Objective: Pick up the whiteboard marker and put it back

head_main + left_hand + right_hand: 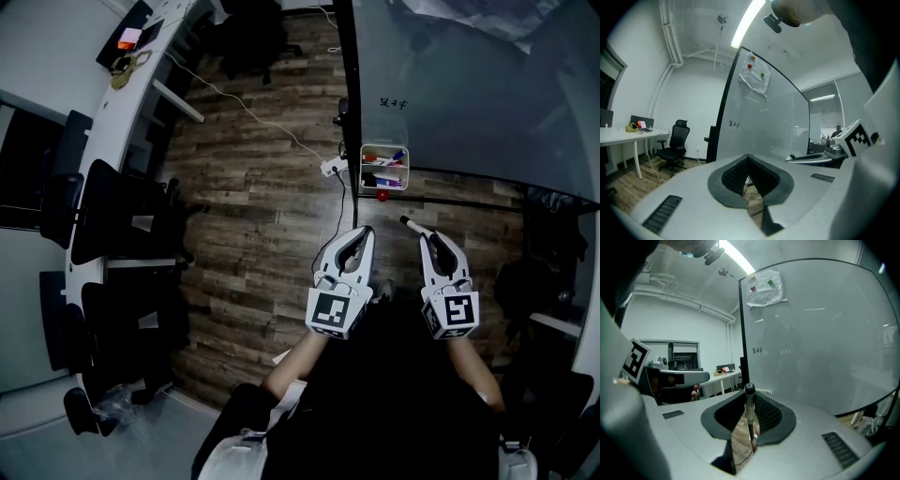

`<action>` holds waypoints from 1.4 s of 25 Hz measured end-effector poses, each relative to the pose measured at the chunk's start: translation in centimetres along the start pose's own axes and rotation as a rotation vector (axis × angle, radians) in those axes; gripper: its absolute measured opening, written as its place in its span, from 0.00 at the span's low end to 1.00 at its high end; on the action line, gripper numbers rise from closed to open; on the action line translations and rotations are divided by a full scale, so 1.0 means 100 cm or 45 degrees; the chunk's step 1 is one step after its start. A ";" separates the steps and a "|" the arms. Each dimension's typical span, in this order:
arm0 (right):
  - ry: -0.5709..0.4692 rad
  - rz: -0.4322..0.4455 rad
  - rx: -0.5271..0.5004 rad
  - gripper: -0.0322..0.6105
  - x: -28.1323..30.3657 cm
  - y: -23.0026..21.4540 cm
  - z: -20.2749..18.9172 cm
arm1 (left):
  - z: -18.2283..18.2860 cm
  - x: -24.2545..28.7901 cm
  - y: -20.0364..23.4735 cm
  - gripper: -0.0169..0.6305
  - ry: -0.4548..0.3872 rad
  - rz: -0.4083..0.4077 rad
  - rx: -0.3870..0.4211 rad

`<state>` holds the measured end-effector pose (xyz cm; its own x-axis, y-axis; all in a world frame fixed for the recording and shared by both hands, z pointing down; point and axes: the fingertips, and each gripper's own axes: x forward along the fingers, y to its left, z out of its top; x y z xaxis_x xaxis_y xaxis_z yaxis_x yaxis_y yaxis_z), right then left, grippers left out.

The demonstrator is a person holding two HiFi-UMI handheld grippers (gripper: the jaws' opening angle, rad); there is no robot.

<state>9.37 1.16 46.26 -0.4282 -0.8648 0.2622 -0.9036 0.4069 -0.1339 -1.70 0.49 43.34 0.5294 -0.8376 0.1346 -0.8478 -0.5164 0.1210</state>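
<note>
The left claw (364,232) and the right claw (422,231) are pale grey, black-lined inside, each with a black-and-white square pattern at its rear. The whiteboard marker (749,405) is dark grey. At 10 o'clock, the floor (262,187) shows brown wood planks.

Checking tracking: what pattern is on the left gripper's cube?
Black-and-white square markers; the cube shows best in the head view.
</note>
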 end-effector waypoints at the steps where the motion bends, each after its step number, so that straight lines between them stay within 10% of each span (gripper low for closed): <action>1: 0.000 -0.002 -0.001 0.17 0.001 0.000 -0.001 | 0.000 0.000 0.002 0.02 0.000 0.001 -0.001; 35: -0.062 -0.204 0.018 0.17 0.059 0.011 0.026 | -0.004 0.036 0.074 0.02 0.026 -0.172 -0.031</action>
<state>5.93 -4.23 45.19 -0.2772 -0.9317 0.2348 -0.9600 0.2584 -0.1078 -6.03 -6.30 45.09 0.6397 -0.7566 0.1356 -0.7676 -0.6198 0.1630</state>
